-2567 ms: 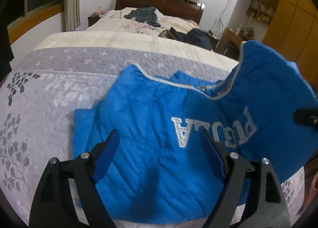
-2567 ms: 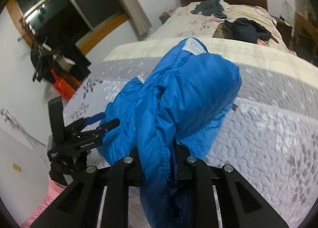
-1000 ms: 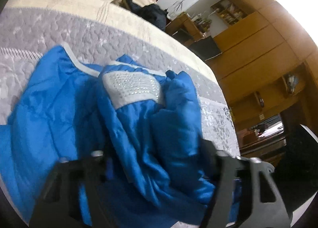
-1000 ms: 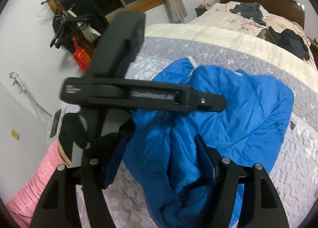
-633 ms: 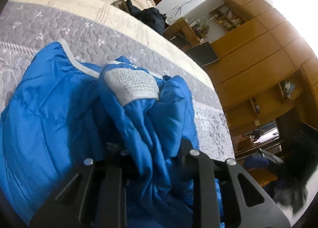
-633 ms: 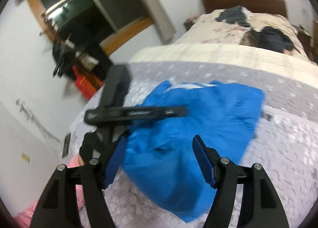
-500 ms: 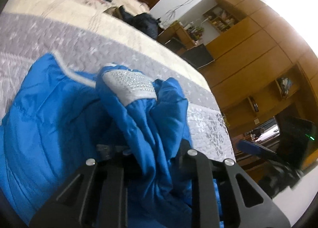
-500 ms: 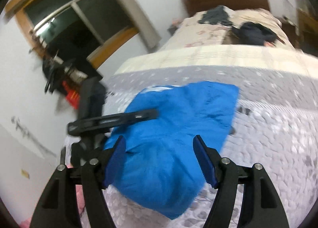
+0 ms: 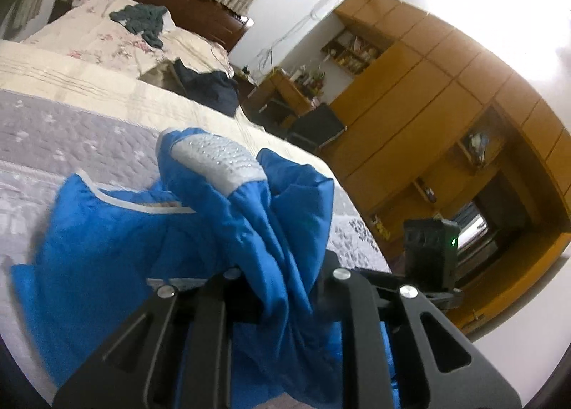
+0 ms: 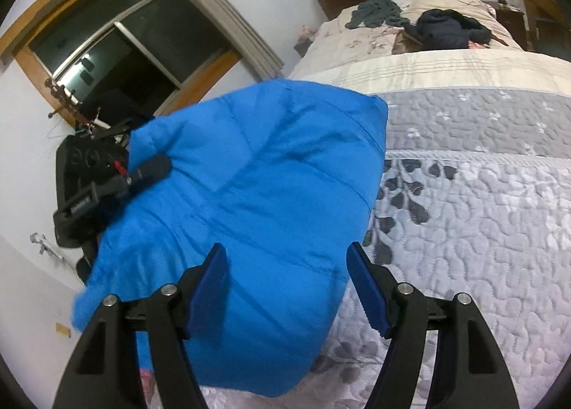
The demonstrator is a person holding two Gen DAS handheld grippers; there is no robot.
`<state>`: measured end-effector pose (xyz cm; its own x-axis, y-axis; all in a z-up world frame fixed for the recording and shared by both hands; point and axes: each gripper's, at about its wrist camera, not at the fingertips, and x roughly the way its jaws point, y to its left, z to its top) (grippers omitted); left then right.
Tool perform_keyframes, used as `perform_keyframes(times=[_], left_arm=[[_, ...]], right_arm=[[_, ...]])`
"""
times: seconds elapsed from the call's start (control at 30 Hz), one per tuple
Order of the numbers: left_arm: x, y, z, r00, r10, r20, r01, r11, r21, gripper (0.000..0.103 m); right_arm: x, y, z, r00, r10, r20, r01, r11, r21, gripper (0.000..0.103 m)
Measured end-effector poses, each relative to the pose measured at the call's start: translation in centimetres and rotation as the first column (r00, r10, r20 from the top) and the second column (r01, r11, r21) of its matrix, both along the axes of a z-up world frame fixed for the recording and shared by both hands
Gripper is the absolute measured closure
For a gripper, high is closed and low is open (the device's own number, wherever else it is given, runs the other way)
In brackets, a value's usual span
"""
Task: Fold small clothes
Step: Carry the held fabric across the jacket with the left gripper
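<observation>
A small blue padded jacket [image 9: 117,241] with a grey studded cuff [image 9: 217,159] hangs bunched and lifted over the grey quilted bed [image 9: 53,137]. My left gripper [image 9: 282,287] is shut on a thick fold of that jacket. In the right wrist view the jacket [image 10: 257,202] is raised off the quilt and spreads wide. My right gripper [image 10: 289,287] stands open just in front of its lower part, with only the cloth's surface between the blue pads [image 10: 367,291]. The left gripper [image 10: 117,184] shows there at the jacket's left edge.
Dark clothes [image 10: 446,30] and a grey-green garment [image 10: 378,11] lie on the far floral bedding by the headboard. Wooden cabinets [image 9: 446,112] line the right side of the room. A window [image 10: 107,55] and a hanging black bag [image 10: 85,173] are at the left.
My right gripper let go of the jacket, opened and pulled back. My left gripper, open before, shut on the bunched fold and lifted the jacket off the quilt.
</observation>
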<state>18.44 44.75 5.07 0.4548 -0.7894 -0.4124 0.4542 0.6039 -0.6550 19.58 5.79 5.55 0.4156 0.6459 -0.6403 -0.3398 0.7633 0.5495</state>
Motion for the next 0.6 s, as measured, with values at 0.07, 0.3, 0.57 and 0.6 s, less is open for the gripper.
perform_keyframes(times=[0.07, 0.3, 0.57, 0.6], left_arm=[[-0.1, 2.4, -0.2, 1.0, 0.027, -0.004, -0.027, 1.0, -0.013, 0.088], [0.6, 8.5, -3.2, 0.993, 0.097, -0.073, -0.1, 0.994, -0.044, 0.088], [1.5, 12.1, -8.0, 0.983, 0.125, -0.131, -0.124, 0.992, 0.012, 0.086], [1.4, 12.3, -8.6, 0.983, 0.125, -0.133, -0.124, 0.992, 0.016, 0.084]], right_arm=[[-0.3, 1.1, 0.0, 1.0, 0.025, 0.003, -0.025, 1.0, -0.008, 0.032], [-1.0, 6.3, -0.5, 0.994, 0.111, -0.013, -0.112, 0.99, -0.087, 0.032], [-1.4, 10.9, -2.7, 0.991, 0.106, -0.081, -0.121, 0.971, -0.208, 0.028], [-1.4, 11.3, -2.9, 0.992, 0.098, -0.079, -0.114, 0.967, -0.227, 0.026]])
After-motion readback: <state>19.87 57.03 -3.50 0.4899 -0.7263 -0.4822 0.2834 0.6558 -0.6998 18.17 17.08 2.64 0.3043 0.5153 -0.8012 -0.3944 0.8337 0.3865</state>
